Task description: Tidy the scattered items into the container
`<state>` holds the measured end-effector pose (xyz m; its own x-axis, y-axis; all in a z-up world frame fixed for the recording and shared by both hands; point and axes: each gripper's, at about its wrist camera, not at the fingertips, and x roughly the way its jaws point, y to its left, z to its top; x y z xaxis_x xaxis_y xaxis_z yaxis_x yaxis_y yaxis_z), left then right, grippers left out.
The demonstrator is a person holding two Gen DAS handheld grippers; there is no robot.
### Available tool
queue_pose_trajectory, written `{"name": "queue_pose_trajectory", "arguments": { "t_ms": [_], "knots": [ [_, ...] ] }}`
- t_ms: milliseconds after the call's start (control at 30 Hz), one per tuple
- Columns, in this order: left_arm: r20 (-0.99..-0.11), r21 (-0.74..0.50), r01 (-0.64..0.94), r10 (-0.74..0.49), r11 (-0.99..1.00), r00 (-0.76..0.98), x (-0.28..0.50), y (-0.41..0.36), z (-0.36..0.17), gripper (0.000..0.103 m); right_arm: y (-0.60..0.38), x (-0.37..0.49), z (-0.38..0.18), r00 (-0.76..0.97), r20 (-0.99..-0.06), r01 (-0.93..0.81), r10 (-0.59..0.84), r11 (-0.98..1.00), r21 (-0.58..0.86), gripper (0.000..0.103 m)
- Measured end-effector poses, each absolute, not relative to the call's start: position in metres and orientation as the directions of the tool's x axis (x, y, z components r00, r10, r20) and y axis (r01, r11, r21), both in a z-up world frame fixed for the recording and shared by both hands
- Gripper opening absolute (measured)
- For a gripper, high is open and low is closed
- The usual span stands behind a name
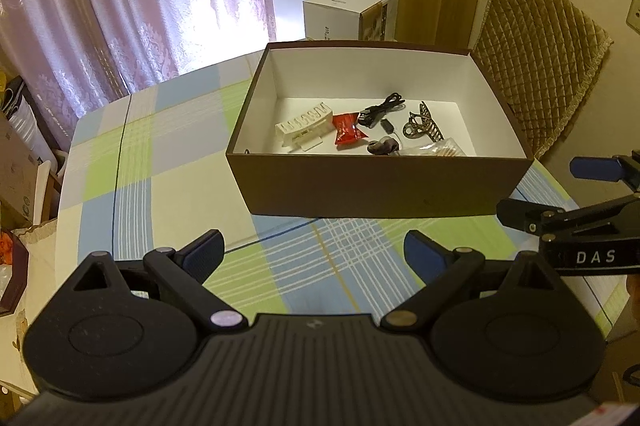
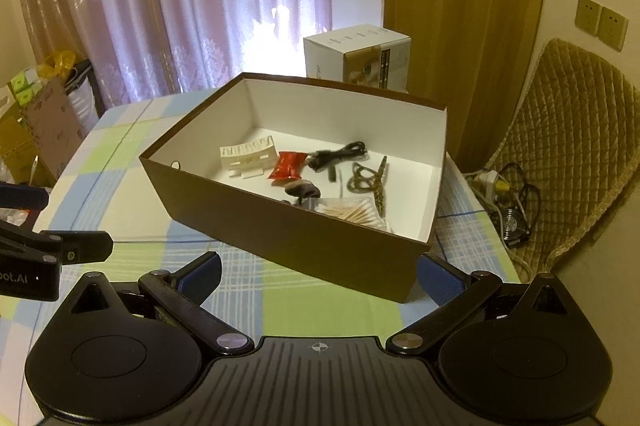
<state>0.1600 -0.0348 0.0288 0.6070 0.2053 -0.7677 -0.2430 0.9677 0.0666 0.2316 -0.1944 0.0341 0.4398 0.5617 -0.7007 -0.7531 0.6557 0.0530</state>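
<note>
A brown box with a white inside stands on the checked tablecloth. Inside it lie a white clip holder, a red snack packet, a black cable, a metal hair claw, a dark small item and a pack of cotton swabs. My left gripper is open and empty in front of the box. My right gripper is open and empty at the box's near corner.
The checked tablecloth covers the table. A white carton stands behind the box. A quilted chair is at the right, with cables on the floor. Cardboard boxes stand at the left.
</note>
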Motion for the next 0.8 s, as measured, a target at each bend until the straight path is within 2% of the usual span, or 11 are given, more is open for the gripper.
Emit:
{"name": "queue_pose_trajectory", "arguments": {
  "t_ms": [800],
  "knots": [
    [-0.771,0.079,-0.207,0.192,0.975,0.608,0.146,-0.056,0.024,0.095,-0.214,0.216,0.036,0.459,-0.694,-0.74,0.555,0.671,0.047,0.101]
  ]
}}
